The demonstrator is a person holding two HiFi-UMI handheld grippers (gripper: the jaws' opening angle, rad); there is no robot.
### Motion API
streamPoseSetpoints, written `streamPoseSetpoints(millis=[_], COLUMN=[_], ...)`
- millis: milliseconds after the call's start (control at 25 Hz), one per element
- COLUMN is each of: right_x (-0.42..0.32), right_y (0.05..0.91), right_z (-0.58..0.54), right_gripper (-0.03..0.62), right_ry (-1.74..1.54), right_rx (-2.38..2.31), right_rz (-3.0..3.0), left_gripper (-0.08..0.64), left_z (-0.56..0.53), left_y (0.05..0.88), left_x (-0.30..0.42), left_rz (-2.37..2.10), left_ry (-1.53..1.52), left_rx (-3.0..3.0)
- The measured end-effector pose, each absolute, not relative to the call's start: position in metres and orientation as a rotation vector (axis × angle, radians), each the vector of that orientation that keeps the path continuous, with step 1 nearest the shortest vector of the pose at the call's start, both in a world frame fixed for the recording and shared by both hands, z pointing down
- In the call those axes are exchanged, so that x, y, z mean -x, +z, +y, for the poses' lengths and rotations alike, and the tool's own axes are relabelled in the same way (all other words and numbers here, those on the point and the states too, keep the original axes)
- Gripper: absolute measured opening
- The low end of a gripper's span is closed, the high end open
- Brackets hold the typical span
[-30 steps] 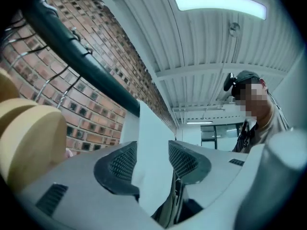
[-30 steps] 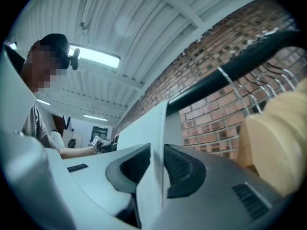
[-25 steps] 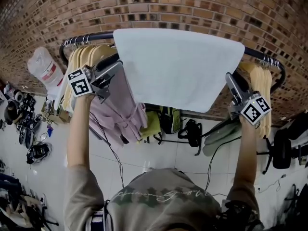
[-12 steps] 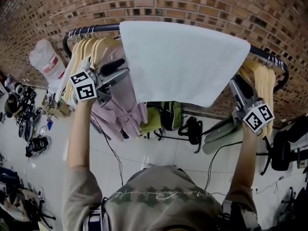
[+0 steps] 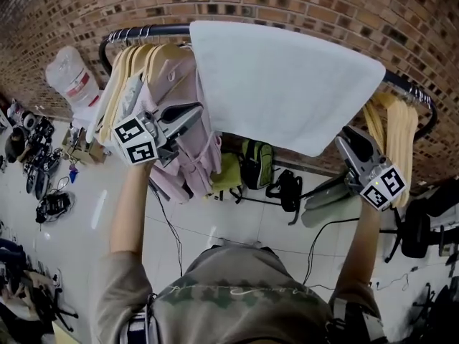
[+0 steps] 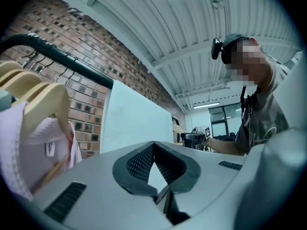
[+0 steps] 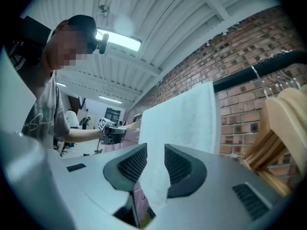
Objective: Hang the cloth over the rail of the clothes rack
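Left tool (image 5: pixel 195 111) just closed on nothing, right tool (image 5: pixel 346 139) open by cloth (image 5: pixel 287 84) edge, cloth draped over rail (image 5: pixel 143 32)

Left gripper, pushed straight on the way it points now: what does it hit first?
Most likely the white cloth: it hangs dead ahead of the left gripper, whose jaws have just closed on nothing. In the head view they sit by its left edge; depth is unclear.
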State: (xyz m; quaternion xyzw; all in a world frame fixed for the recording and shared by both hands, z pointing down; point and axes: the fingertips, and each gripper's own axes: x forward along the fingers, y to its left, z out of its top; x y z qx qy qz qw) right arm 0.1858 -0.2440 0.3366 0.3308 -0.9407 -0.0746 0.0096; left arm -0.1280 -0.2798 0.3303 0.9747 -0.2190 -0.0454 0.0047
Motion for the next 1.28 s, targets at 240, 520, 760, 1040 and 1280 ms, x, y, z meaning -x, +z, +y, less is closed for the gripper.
streamPoseSetpoints(millis=[240,520,760,1040,1280], right_x=[-0.149,-0.125,-0.117,-0.105,-0.114], right_y=[0.349,0.345,0.355,0.386,0.391], right_z=[-0.220,-0.182,-0.154,-0.081,-0.019], right_gripper=[0.008,0.008,0.008,0.008,0.008], right_ry=[-0.174,-0.193,-0.150,-0.104,-0.076], right_rx=[-0.974,-1.197,-1.255,-1.182,-1.126], right_rz=[-2.989,-2.987,-3.021,-3.037,-3.117], left_gripper=[0.008,0.006,0.006,0.006,0.006], left_z=[-0.252,-0.212,-0.189,-0.113,-0.040], left_y=[0.364,0.374,0.366,0.377,0.373], left_x=[0.112,0.096,0.088,0.077,0.065], left_rz=[-0.690,-0.618,-0.664,-0.710,-0.862], left_ry=[-0.105,-0.007,-0.017,-0.055,-0.124], left_rx=[-2.955,-3.039,-3.090,-3.073,-3.044])
